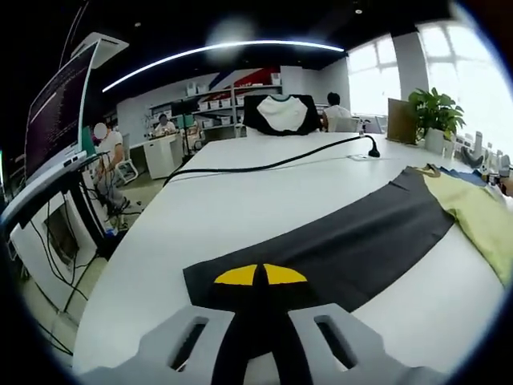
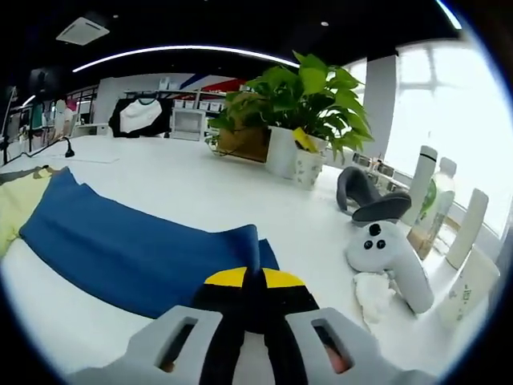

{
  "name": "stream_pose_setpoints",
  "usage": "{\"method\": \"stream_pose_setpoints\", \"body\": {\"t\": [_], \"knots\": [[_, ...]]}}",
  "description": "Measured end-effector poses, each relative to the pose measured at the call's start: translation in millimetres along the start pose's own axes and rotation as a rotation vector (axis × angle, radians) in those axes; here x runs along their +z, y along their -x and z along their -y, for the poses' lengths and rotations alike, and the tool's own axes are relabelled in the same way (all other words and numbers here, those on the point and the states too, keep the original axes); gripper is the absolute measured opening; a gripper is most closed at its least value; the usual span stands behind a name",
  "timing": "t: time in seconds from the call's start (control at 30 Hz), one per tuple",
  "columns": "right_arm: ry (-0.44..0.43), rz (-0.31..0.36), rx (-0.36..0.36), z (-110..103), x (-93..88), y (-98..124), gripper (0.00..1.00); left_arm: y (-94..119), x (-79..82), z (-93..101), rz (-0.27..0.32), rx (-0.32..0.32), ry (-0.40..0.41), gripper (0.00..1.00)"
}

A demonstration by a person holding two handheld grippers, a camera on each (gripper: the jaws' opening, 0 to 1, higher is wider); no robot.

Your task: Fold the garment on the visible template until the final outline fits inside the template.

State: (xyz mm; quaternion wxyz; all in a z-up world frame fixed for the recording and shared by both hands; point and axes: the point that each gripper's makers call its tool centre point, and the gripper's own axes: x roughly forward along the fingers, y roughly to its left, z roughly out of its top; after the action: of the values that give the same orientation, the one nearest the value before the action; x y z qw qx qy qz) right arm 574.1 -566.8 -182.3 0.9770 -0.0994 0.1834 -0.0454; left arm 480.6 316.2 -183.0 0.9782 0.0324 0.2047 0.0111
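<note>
White tabletop (image 1: 264,192) runs through the middle of both views, with an office of shelves and bright windows along the top. In the left gripper view a black cloth (image 1: 353,245) stretches from the lower centre up to the right, touching a yellow-green cloth (image 1: 481,212) at the right edge; both lie flat on the table. In the right gripper view a blue cloth (image 2: 136,249) lies flat across the left and centre, with a strip of the same yellow-green cloth at the far left edge. A black cable (image 1: 264,166) crosses the table in the upper middle of the left gripper view. A potted plant (image 2: 300,104) stands at upper centre of the right gripper view, a white game controller (image 2: 389,257) lies at lower right, and pale bottles (image 2: 457,233) line the right edge. The left gripper (image 1: 260,293) has its yellow-tipped jaws pressed together on the near edge of the black cloth. The right gripper (image 2: 252,293) has its jaws pinched on the near edge of the blue cloth.
</note>
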Motion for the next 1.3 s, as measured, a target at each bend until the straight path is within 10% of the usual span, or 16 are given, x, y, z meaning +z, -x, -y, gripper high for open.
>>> {"method": "stream_pose_setpoints", "body": {"t": [0.77, 1.0, 1.3], "knots": [[-0.064, 0.01, -0.06, 36.9, -5.6, 22.0, 0.0, 14.8, -5.8, -7.5, 0.021, 0.04, 0.018, 0.01], [-0.109, 0.04, -0.029, 37.8, -0.3, 21.3, 0.16, 24.2, 17.7, 1.1, 0.219, -0.032, 0.199, 0.01], [-0.051, 0.071, -0.01, 25.9, 11.1, 15.8, 0.36, 55.2, 49.6, 23.5, 0.339, -0.062, 0.126, 0.02]]}}
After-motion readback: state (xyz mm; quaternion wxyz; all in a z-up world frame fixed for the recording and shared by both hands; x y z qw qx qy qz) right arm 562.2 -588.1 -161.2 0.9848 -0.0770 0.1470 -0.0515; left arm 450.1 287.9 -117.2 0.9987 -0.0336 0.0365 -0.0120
